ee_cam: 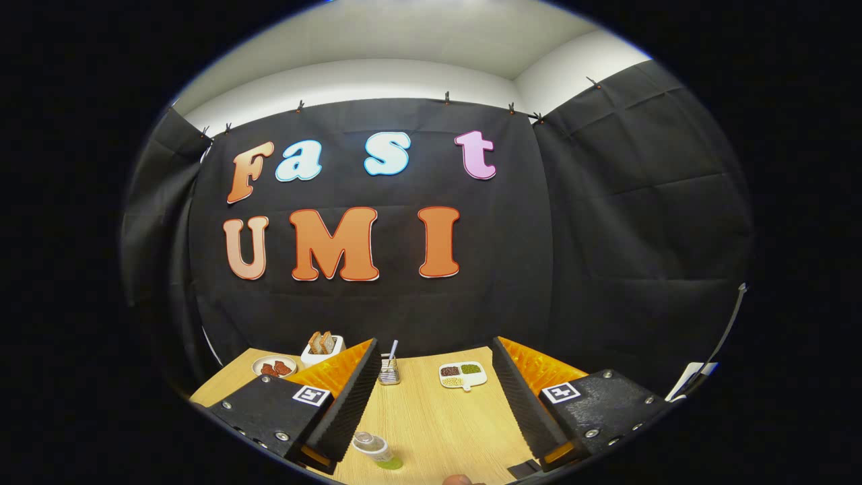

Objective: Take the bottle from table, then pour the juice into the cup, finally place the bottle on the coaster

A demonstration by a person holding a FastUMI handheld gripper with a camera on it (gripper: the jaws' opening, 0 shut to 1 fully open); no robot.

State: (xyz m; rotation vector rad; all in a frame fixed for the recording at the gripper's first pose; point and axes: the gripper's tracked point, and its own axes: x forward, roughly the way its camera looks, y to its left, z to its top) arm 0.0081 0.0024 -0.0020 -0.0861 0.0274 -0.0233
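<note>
My gripper [434,394] is open above a wooden table [438,417], with nothing between its fingers. A small clear bottle [377,450] holding green juice stands low down, just inside the left finger [350,404] and near its base. A rounded brownish edge [459,479] peeks in at the bottom between the fingers; I cannot tell what it is.
Beyond the fingers at the table's far side stand a metal holder with a spoon [389,369], a white divided dish of beans [463,375], a white box of bread slices [322,347] and a small plate of red food [274,367]. Black cloth walls close the booth behind.
</note>
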